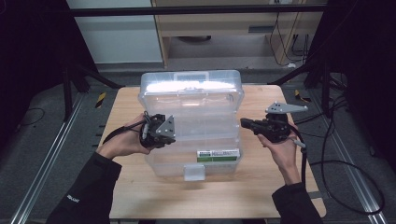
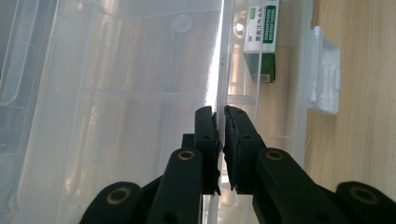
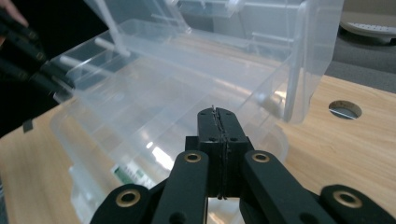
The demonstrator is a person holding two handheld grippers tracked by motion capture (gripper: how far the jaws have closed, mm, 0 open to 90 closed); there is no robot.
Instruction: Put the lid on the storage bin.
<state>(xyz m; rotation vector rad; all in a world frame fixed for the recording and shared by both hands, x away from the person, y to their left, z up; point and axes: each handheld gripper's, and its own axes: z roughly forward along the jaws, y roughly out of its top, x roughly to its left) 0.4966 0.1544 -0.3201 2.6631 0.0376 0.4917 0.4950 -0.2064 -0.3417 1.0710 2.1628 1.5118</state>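
A clear plastic box (image 1: 191, 135) sits in the middle of the wooden table (image 1: 130, 191) with its lid up. The left gripper (image 2: 219, 116) pinches the box's thin side wall, and the right gripper (image 3: 218, 116) pinches the wall across from it, probably to lift an inner tray evenly. The left gripper view shows a green and white carton (image 2: 261, 42) up close.

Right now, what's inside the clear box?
Inside the clear box, a green-and-white carton lies at its front right. A clear tray sits above the bottom, with both grippers at its ends; anything under it is hard to make out through the plastic.
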